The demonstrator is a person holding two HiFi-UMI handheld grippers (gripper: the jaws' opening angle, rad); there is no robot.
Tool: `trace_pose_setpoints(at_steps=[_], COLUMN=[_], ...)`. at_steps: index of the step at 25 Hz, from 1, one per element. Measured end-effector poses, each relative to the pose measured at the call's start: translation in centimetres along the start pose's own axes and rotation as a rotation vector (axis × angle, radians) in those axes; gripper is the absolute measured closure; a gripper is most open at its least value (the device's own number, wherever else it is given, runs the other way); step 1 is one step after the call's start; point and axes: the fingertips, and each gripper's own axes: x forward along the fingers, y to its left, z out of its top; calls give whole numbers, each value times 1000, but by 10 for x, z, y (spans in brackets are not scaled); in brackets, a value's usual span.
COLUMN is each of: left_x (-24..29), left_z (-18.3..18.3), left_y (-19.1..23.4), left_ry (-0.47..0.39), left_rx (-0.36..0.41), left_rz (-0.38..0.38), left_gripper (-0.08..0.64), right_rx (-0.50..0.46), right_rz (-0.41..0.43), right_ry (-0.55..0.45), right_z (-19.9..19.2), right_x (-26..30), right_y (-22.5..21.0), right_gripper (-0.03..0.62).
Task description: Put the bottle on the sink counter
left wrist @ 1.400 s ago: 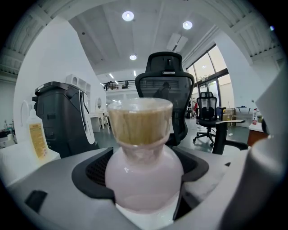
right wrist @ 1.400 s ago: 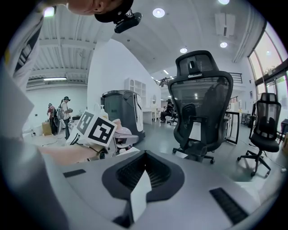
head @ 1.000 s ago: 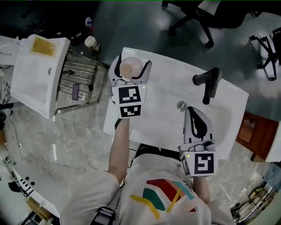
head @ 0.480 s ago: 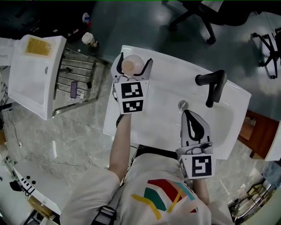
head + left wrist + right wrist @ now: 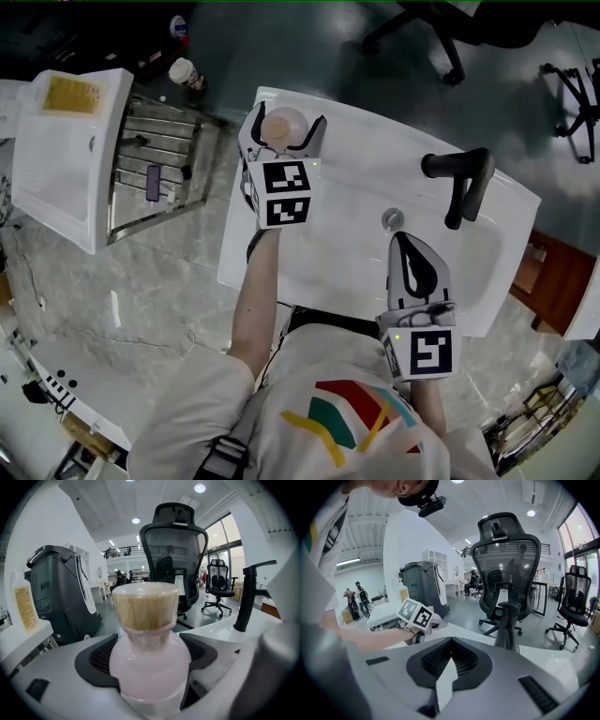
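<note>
A pale pink bottle with a tan cap is held upright between the jaws of my left gripper, over the far left corner of the white sink counter. The left gripper view shows the bottle filling the gap between the jaws, gripped at its body. I cannot tell whether its base touches the counter. My right gripper hovers over the basin's near side, jaws shut and empty, near the drain. The jaw tips meet in the right gripper view.
A black faucet stands at the counter's far right. Left of the sink are a metal rack and another white unit. A cup sits on the floor, with office chairs beyond.
My left gripper has carried the bottle slightly farther toward the counter's far left corner. The right gripper has hardly moved.
</note>
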Motion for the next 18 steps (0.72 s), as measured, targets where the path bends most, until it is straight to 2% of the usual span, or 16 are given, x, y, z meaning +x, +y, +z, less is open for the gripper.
trace_pose_setpoints(at_steps=[10, 18], left_x=[13, 17], left_z=[-15, -21], left_y=[-4, -8], left_ry=[43, 76], left_rx=[13, 55], left_rz=[-6, 2], left_gripper=[161, 162], right_rx=[7, 10], right_rz=[2, -2], right_ry=[22, 27], right_z=[-10, -13], right_x=[0, 0], right_y=[0, -5], right_gripper=[580, 580])
